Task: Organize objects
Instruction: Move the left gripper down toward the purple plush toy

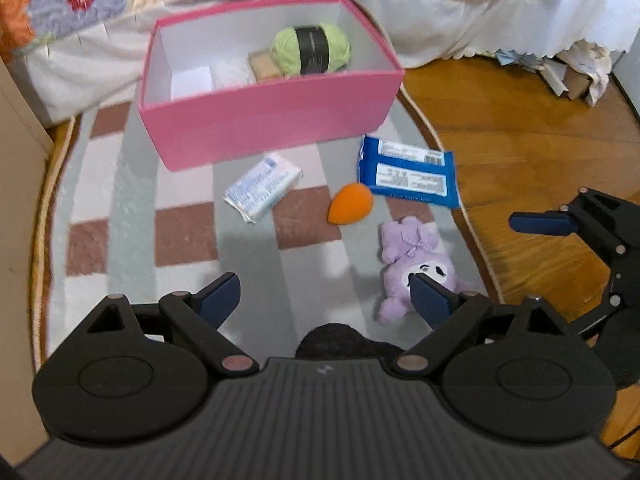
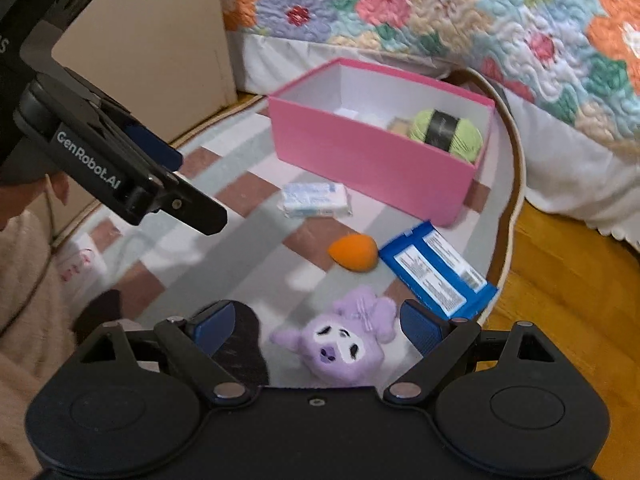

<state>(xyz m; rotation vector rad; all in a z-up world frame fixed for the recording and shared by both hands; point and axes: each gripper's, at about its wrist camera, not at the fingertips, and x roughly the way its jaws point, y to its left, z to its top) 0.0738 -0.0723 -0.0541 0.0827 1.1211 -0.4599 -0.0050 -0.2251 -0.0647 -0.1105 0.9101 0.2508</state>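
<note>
Rug [image 1: 168,184] with a checked pattern of grey, white and brown is spread over the wooden floor [image 1: 520,152], and a pink box [image 1: 272,128] is set on it in the upper middle of the left wrist view, open at the top. Inside the box a ball of green yarn [image 1: 311,50] with a dark band is seen toward the right end, with a tan block [image 1: 262,66] just beside it and white items (too blurred to tell apart) to the left. Below the box, on the rug, a white tissue pack [image 1: 262,186] is laid at a slant; to its right an orange sponge [image 1: 351,202] shaped like an egg is found, and just beyond that a blue packet [image 1: 408,170] with white labels, near the rug's edge. A purple plush toy [image 1: 416,268] is lying lower right of the sponge. The left gripper [image 1: 326,294] is held wide above the rug with nothing between its blue pads, its right pad overlapping the toy in the picture. In the right wrist view the right gripper [image 2: 320,324] is likewise spread wide and empty, with the toy framed between its fingers at lower centre, though contact cannot be made out. A flowered quilt [image 2: 440,8] is draped over the bed across the top of both views.
</note>
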